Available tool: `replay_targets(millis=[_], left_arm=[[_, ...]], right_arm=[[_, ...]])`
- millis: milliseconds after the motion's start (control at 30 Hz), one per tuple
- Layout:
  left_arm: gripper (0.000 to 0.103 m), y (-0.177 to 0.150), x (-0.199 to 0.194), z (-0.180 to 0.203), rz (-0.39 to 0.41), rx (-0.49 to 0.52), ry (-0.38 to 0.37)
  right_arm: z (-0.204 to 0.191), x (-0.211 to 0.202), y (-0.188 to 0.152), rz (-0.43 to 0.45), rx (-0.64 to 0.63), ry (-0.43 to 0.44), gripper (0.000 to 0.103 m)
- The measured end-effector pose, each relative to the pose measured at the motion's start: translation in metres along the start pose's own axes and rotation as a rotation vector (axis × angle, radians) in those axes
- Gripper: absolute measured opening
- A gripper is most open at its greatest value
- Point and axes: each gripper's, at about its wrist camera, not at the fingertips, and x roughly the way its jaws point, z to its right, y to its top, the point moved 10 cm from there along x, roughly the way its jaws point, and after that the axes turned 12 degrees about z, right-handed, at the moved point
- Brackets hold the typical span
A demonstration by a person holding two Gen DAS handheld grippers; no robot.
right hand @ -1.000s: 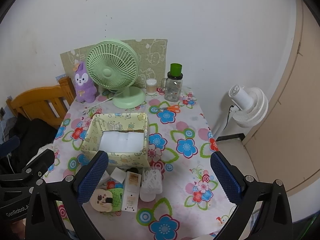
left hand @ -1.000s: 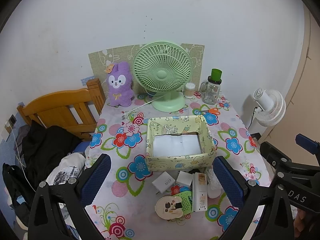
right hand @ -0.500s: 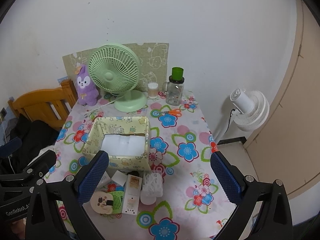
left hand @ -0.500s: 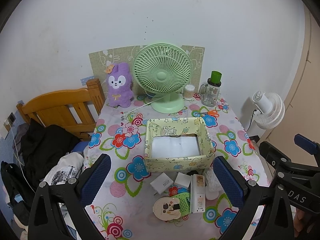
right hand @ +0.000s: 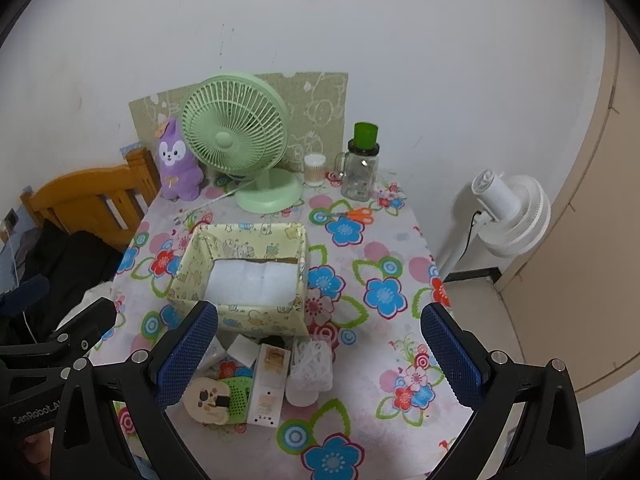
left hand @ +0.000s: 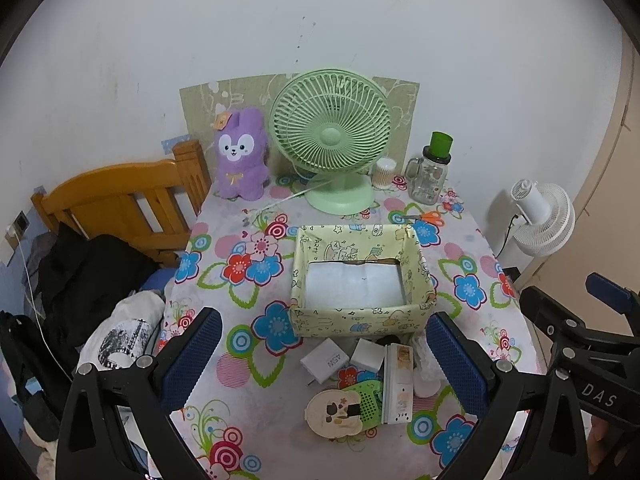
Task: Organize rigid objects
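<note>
Both grippers (left hand: 320,354) (right hand: 318,350) hung spread and empty; the charger (left hand: 325,361) looked light, stiff, smooth, best pinched across its flat sides.

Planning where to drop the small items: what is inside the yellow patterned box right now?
The yellow patterned box holds only a white sheet lining its floor, with brown cardboard showing at the far edge. Whatever lies under the sheet is covered.
</note>
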Motion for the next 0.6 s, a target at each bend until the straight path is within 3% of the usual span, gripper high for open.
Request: replay_targets(millis=[233, 600], left_arm=[[0.103, -0.004, 0.011, -0.002, -0.005, -0.01, -0.024], [0.103, -0.04, 0.052, -0.009, -0.089, 0.001, -0.025]], right_arm=[[-0.003, 0.009, 0.0, -0.008, -0.005, 0.018, 0.103], [-0.012, 0.041, -0.022, -0.037, -0.011, 0.062, 0.102]])
